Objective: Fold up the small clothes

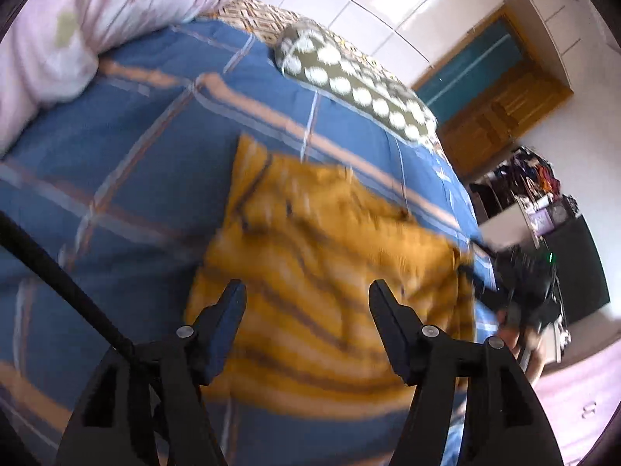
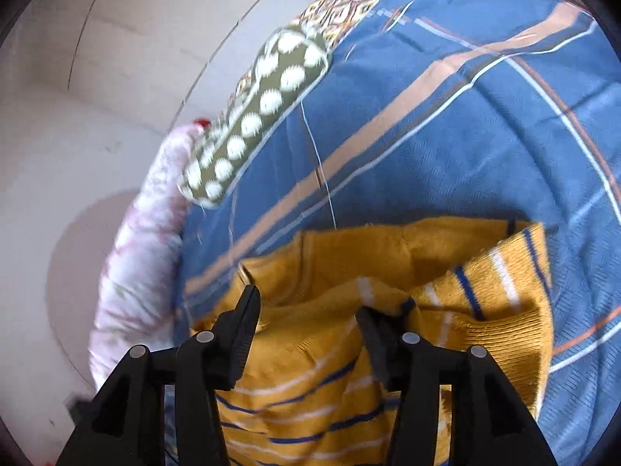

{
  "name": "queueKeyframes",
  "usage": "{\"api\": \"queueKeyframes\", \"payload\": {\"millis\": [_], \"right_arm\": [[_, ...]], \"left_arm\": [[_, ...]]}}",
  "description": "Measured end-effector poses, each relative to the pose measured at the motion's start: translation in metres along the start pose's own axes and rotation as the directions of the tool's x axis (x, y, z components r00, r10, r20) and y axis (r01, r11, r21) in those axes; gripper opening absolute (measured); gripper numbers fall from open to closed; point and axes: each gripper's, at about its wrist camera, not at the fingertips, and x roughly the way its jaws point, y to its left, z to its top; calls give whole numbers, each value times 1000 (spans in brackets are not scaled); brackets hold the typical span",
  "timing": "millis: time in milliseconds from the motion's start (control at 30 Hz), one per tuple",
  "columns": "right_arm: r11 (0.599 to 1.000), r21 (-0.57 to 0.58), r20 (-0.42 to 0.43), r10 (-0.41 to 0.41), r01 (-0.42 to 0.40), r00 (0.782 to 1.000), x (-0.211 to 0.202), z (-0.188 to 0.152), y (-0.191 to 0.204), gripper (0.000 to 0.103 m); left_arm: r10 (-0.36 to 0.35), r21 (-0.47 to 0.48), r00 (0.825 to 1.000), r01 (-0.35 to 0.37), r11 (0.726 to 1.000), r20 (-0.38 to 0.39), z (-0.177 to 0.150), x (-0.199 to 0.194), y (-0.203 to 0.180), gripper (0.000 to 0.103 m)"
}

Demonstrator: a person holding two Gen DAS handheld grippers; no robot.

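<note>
- Two grippers hang over the bed: left gripper [image 1: 306, 291] and right gripper [image 2: 308, 303], both with jaws spread wide, holding nothing.
- Blue plaid bedspread [image 1: 136, 147] lies bare around the mustard striped sweater [image 1: 310, 240], partly folded over itself.
- Green spotted pillow [image 2: 252, 116] lies at the far edge.
- No readable writing.

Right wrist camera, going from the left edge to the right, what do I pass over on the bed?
Pink floral quilt → olive pillow with white dots → mustard striped sweater, with the right gripper open over it → bare blue plaid bedspread.
</note>
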Motion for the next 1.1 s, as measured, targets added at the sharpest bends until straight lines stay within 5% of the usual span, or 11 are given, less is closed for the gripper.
{"api": "queueKeyframes", "payload": {"millis": [200, 333, 433, 500, 533, 600, 667, 733, 900, 1100], "right_arm": [[992, -86, 87, -85, 93, 993, -63, -2, 7, 69], [957, -237, 14, -170, 169, 985, -91, -45, 2, 69], [921, -326, -35, -235, 211, 971, -97, -91, -10, 68], [901, -375, -74, -262, 217, 962, -92, -118, -20, 47], [890, -400, -86, -273, 217, 958, -90, -126, -25, 11], [854, -409, -25, -365, 323, 931, -87, -127, -43, 5], [889, -260, 0, -390, 376, 921, -94, -107, -77, 7], [863, -191, 65, -465, 468, 883, -108, -98, -83, 11], [874, -240, 168, -391, 423, 905, -128, -86, -29, 16], [850, -405, 111, -319, 336, 941, -54, -76, 49, 15]], "left_arm": [[100, 107, 992, -107, 988, 73, -76, -10, -6, 65], [212, 214, 961, -249, 945, 179, -112, -14, -6, 66], [231, 238, 956, -271, 933, 181, -127, -6, 2, 67], [221, 225, 963, -252, 941, 155, -132, -2, 10, 67], [222, 216, 964, -250, 944, 145, -135, 0, 14, 67], [221, 213, 964, -249, 945, 145, -136, -2, 17, 67], [211, 216, 962, -247, 945, 175, -137, -13, 17, 67], [204, 225, 954, -253, 941, 221, -140, -24, 19, 68], [205, 246, 948, -265, 932, 244, -139, -30, 26, 70], [154, 226, 958, -210, 951, 241, -132, -39, 30, 71]]}}
